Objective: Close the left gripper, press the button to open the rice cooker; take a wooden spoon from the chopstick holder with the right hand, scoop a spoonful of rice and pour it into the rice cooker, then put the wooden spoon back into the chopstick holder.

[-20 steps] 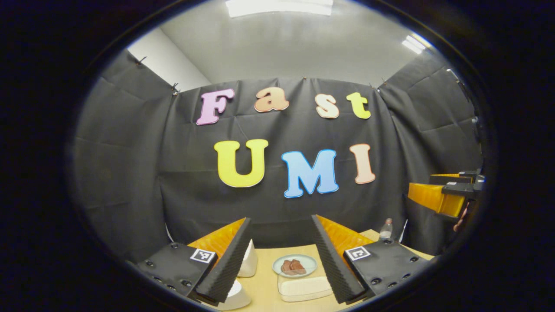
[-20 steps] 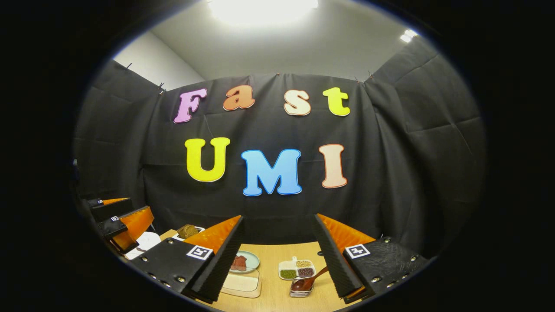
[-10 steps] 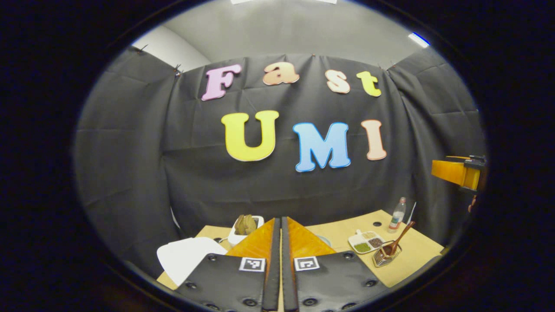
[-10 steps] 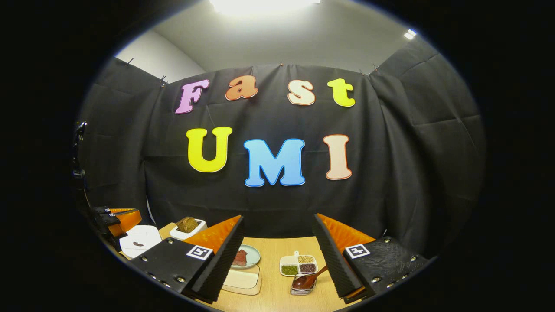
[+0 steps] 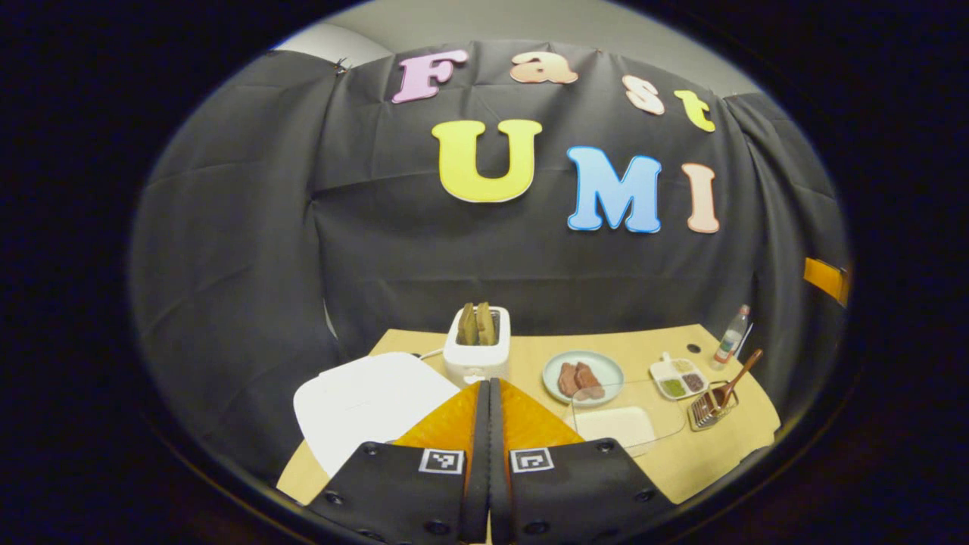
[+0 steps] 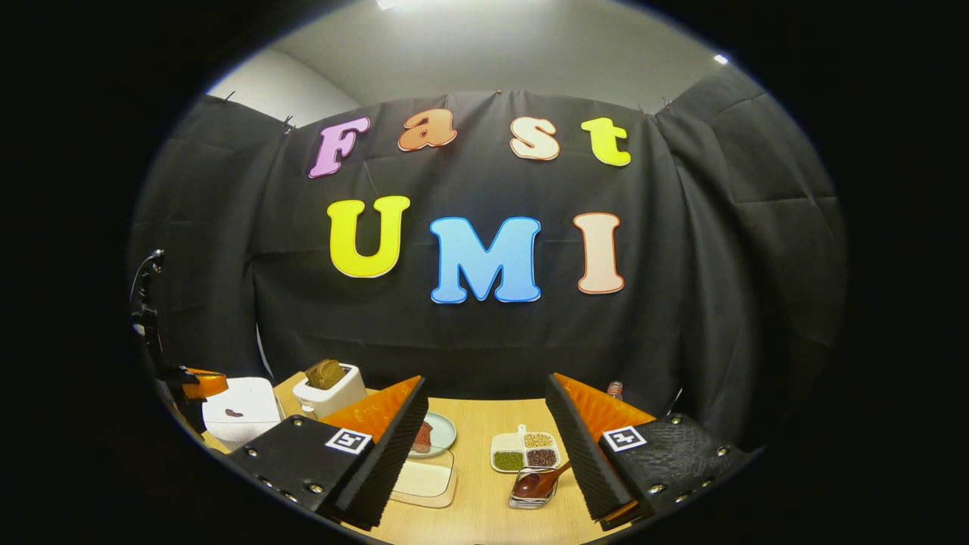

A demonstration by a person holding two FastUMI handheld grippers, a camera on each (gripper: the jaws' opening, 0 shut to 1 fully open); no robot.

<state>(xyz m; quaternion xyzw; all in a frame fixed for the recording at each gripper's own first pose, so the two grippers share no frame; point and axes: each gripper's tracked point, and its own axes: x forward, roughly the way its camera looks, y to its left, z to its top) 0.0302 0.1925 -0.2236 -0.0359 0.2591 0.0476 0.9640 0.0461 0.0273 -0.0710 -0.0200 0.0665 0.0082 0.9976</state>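
Left tongs [image 5: 489,393] pressed together, empty, right tongs [image 6: 484,412] wide apart, empty

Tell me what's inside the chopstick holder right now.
A wooden spoon leans in the chopstick holder, handle up toward the right in the left gripper view. Its bowl sits low inside; anything beneath it is hidden.
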